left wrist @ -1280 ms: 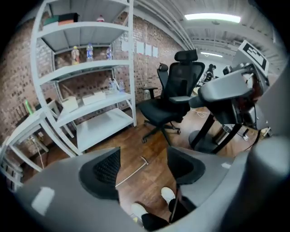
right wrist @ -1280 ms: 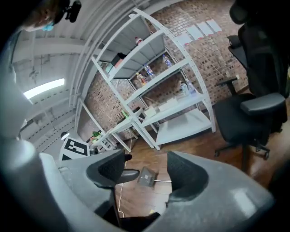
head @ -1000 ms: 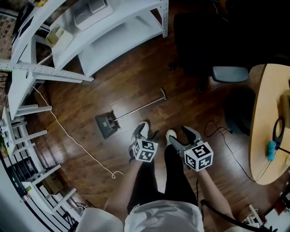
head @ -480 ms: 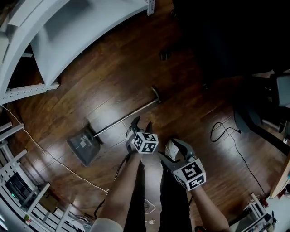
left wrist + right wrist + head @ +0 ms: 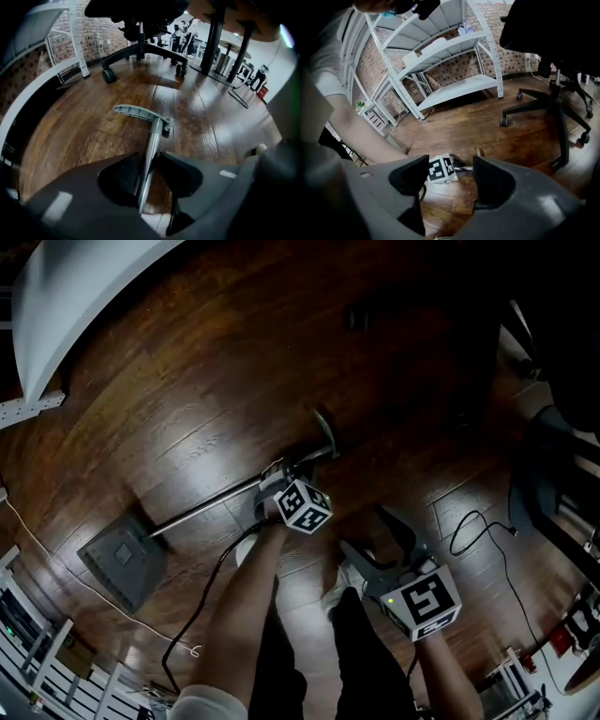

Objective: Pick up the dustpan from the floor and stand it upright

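Note:
The dustpan lies flat on the dark wood floor, its grey pan (image 5: pixel 122 563) at the left and its long metal handle (image 5: pixel 208 507) running up right to a T-grip (image 5: pixel 326 432). My left gripper (image 5: pixel 275 476) is down at the handle near the grip end. In the left gripper view the shaft (image 5: pixel 151 150) runs between the closing jaws, close against the left one, with floor still showing beside the right one; the T-grip (image 5: pixel 140 112) lies just beyond. My right gripper (image 5: pixel 373 538) hangs to the right, open and empty (image 5: pixel 450 180).
White shelving (image 5: pixel 75 296) stands at the upper left. A black cable (image 5: pixel 487 540) loops on the floor at the right, a white cord (image 5: pixel 37 540) at the left. An office chair (image 5: pixel 553 70) stands at the right in the right gripper view. The person's legs are below.
Both grippers have dropped toward the floor. The left one has come down over the dustpan's handle and its jaws have narrowed around the shaft. The head view has lowered too.

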`<state>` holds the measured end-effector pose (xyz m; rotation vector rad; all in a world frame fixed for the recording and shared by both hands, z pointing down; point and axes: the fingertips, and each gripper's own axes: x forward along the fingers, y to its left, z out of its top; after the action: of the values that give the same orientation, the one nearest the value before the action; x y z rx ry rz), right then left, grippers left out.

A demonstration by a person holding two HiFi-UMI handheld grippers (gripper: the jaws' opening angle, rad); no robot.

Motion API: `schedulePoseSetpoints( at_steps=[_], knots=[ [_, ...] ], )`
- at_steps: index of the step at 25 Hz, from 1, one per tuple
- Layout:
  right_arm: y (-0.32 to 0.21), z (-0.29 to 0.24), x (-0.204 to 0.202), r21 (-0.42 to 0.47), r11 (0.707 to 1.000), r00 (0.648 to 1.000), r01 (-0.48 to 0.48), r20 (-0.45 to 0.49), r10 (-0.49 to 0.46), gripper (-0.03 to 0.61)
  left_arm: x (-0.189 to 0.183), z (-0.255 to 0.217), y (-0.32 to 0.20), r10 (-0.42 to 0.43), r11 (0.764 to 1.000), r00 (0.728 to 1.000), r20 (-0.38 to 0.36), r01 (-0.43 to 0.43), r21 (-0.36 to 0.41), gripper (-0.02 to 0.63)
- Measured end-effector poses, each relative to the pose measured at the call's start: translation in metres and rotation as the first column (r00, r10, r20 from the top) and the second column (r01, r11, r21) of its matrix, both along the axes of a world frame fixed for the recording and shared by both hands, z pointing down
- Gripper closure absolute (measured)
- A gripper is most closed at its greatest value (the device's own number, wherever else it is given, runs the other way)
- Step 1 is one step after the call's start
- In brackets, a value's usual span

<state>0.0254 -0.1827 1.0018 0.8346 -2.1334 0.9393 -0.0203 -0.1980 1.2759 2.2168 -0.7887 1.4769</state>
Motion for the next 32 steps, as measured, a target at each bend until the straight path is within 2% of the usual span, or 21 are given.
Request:
schedulePoseSetpoints(
  at_steps=[1,3,5,7,11,17,19,22,27,32],
  knots=[
    [-0.003,0.0,0.003,0.012,1.0,1.0,-0.008,0.0,0.008,0.298,0.004,-0.002,0.005,0.038,0.999,0.999,-0.012,-0.038,-0.001,0.483],
    [-0.008,-0.006,0.006,0.04,0.999,1.0,-0.031,-0.001,0.031,0.298,0.008,-0.011,0.02,0.09,0.995,0.996,-0.022,-0.091,-0.029,0.496],
    [-0.01,-0.021,0.003,0.038,0.999,1.0,-0.031,0.001,0.031,0.298,0.008,-0.032,0.026,0.063,0.995,0.997,-0.034,-0.065,-0.07,0.492],
    [-0.013,-0.048,-0.007,0.038,0.999,1.0,-0.004,0.005,0.004,0.298,0.005,-0.071,0.018,0.017,0.997,0.998,-0.055,-0.021,-0.073,0.489],
    [-0.024,-0.133,-0.04,0.083,0.993,0.996,0.089,0.018,-0.09,0.298,-0.007,-0.167,0.004,0.001,1.0,0.995,-0.1,-0.004,-0.029,0.498],
    [-0.023,-0.245,-0.08,0.113,0.989,0.993,0.099,0.045,-0.105,0.298,-0.051,-0.323,-0.02,0.012,0.996,0.988,-0.155,0.002,0.093,0.517],
    [-0.017,-0.288,-0.099,0.136,0.982,0.989,0.129,0.055,-0.138,0.298,-0.066,-0.374,-0.015,0.03,0.992,0.984,-0.175,-0.009,0.123,0.522],
    [-0.005,-0.339,-0.121,0.168,0.966,0.979,0.199,0.016,-0.204,0.298,-0.084,-0.441,-0.007,0.069,0.986,0.974,-0.217,-0.034,0.162,0.523],
    [0.004,-0.378,-0.146,0.215,0.945,0.968,0.247,-0.007,-0.252,0.298,-0.109,-0.516,-0.001,0.078,0.971,0.957,-0.278,-0.009,0.24,0.522],
    [0.016,-0.41,-0.171,0.214,0.947,0.97,0.24,-0.02,-0.241,0.298,-0.144,-0.566,0.027,0.098,0.966,0.948,-0.301,-0.018,0.259,0.518]
  ],
)
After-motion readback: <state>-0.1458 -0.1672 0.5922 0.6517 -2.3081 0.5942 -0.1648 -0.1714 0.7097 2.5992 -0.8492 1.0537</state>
